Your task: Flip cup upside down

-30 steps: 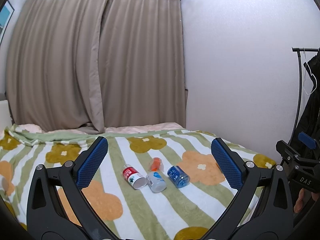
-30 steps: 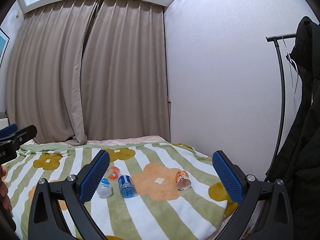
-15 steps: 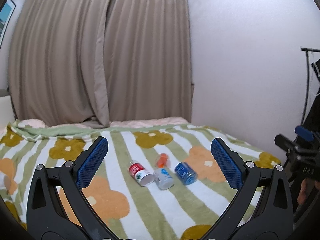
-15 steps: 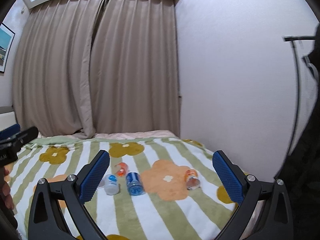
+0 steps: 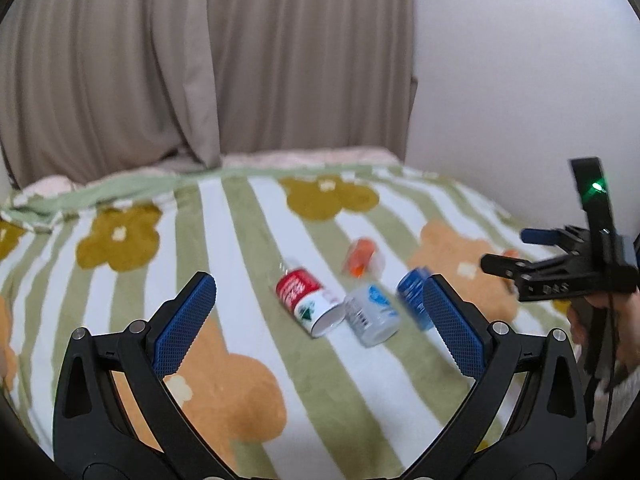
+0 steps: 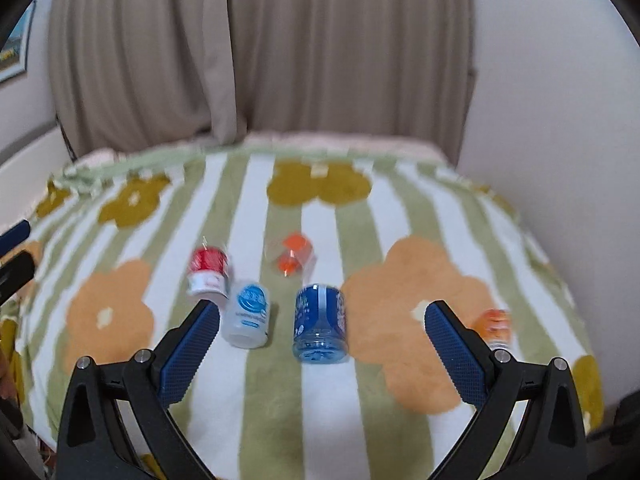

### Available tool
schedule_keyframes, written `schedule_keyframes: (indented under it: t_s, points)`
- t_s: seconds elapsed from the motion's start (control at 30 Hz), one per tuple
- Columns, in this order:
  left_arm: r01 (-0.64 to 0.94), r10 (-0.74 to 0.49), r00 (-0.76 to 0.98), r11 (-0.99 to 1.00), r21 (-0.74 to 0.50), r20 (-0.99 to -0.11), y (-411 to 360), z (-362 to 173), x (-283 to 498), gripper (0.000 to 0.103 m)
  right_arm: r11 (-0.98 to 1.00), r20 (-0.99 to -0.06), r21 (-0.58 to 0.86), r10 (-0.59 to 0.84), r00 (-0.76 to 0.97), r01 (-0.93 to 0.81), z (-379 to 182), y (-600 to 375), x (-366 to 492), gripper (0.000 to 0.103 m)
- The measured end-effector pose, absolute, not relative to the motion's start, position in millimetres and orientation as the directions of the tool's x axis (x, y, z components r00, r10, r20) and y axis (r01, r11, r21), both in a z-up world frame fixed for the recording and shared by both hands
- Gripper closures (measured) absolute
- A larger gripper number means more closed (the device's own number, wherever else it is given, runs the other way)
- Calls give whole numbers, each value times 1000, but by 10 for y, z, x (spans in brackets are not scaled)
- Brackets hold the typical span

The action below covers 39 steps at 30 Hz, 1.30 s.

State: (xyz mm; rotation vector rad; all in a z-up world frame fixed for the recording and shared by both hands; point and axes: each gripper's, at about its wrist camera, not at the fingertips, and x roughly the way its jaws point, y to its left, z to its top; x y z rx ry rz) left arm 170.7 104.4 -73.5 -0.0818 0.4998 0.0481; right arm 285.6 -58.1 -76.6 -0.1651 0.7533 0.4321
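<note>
Several small cups lie on their sides on a striped flowered blanket. A blue cup lies between my right fingers, ahead of the tips. A white-and-blue cup lies left of it, a red-and-white cup farther left, a clear orange cup behind, and an orange cup at the right. My right gripper is open and empty. My left gripper is open and empty, above the red-and-white cup, the white-and-blue cup and the blue cup.
Beige curtains hang behind the bed. A white wall borders the bed on the right. In the left wrist view the right gripper's body shows at the right edge.
Both grippers have moved forward and tilted down toward the cups, which now look larger and closer. Both stay open.
</note>
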Motion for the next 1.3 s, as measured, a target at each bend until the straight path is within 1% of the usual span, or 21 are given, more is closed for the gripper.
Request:
schedule_keyframes:
  t_s: [0.07,0.17,0.33,0.4,0.47,0.53,0.6,0.63,0.7,0.73,0.93,1.13,1.23,1.3]
  points:
    - [-64,12,846,995,-80,-532,1112,-928,1924,0,887,-759,31,320,567,-460,-1083,-473,3142,0]
    - [-64,-7,814,993,-101,-581,1189,-1163,2149,0,880,-817,55,311,485,-472,-1468,-391,3429,1]
    - [-66,1,783,995,-81,-622,1234,-1393,2339,0,887,-855,53,278,437,-459,-1877,-347,3705,1]
    - [-62,-8,775,994,-90,-631,1258,-1475,2406,0,887,-865,66,279,416,-458,-1974,-352,3771,6]
    - [-61,-11,770,994,-92,-638,1260,-1513,2445,0,886,-873,65,274,404,-460,-2017,-353,3790,8]
    - [-58,-18,765,994,-97,-644,1259,-1551,2476,0,882,-878,67,275,393,-467,-2056,-345,3807,15]
    - [-55,-24,763,993,-102,-646,1255,-1568,2494,0,878,-885,78,279,373,-473,-2099,-346,3850,28]
    - [-54,-26,763,993,-104,-646,1254,-1570,2499,0,876,-888,81,280,365,-475,-2116,-345,3873,30]
    - [-52,-29,764,993,-107,-645,1248,-1562,2495,0,870,-889,94,292,352,-484,-2133,-347,3884,40]
    - [-52,-29,765,993,-106,-644,1245,-1550,2491,0,868,-888,104,301,347,-486,-2136,-343,3887,42]
    - [-41,-36,773,994,-106,-634,1234,-1439,2424,0,861,-883,75,292,367,-504,-1995,-345,3774,42]
    - [-10,-33,799,998,-68,-600,1188,-1177,2161,0,791,-885,-11,277,374,-612,-1622,-414,3300,42]
    - [1,-31,811,999,-51,-584,1148,-1074,2012,0,741,-900,-39,266,346,-670,-1536,-458,3008,42]
    - [7,-34,816,999,-50,-576,1126,-1030,1918,0,713,-913,-30,266,310,-701,-1551,-483,2832,42]
